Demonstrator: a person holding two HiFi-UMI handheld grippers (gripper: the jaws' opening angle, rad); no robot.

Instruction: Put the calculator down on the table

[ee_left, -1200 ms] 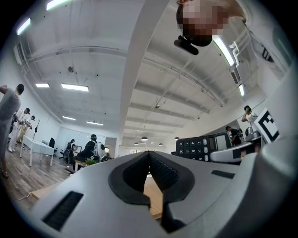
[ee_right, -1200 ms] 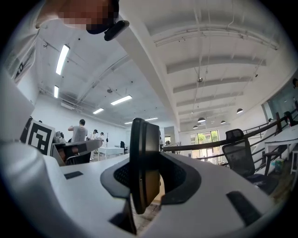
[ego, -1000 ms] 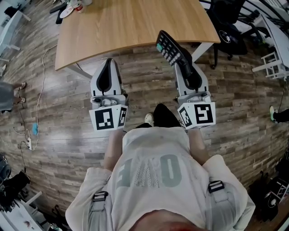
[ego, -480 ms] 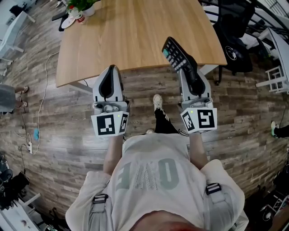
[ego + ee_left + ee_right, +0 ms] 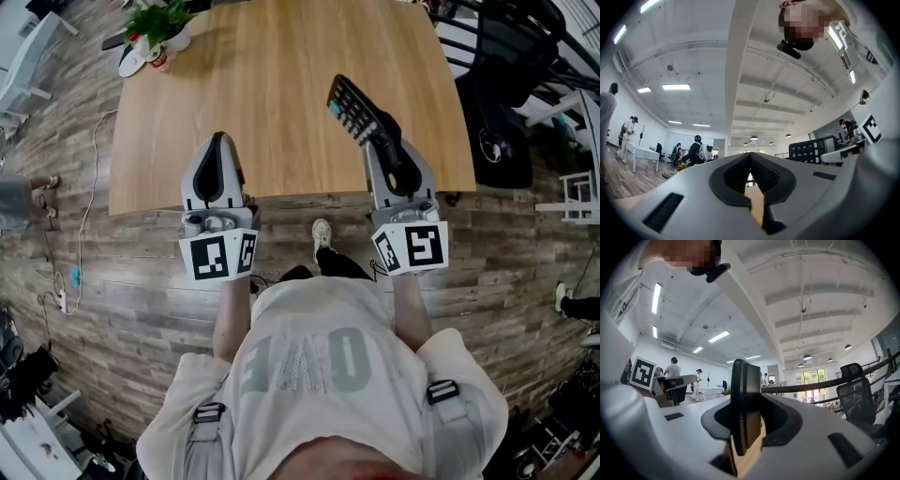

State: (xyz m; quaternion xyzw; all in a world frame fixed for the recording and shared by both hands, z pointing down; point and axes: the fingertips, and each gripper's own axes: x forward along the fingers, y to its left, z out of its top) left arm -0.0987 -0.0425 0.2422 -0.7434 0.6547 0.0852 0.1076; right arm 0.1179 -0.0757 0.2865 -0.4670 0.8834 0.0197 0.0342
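Calculator (image 5: 354, 110) is black, with rows of dark keys and one green-blue key. My right gripper (image 5: 382, 142) pinches its near end, so it sticks up tilted over the wooden table (image 5: 272, 84), not lying on it. My left gripper (image 5: 217, 141) is closed with nothing in it. A potted plant (image 5: 157, 23) sits at the table's far corner, well apart from the calculator.
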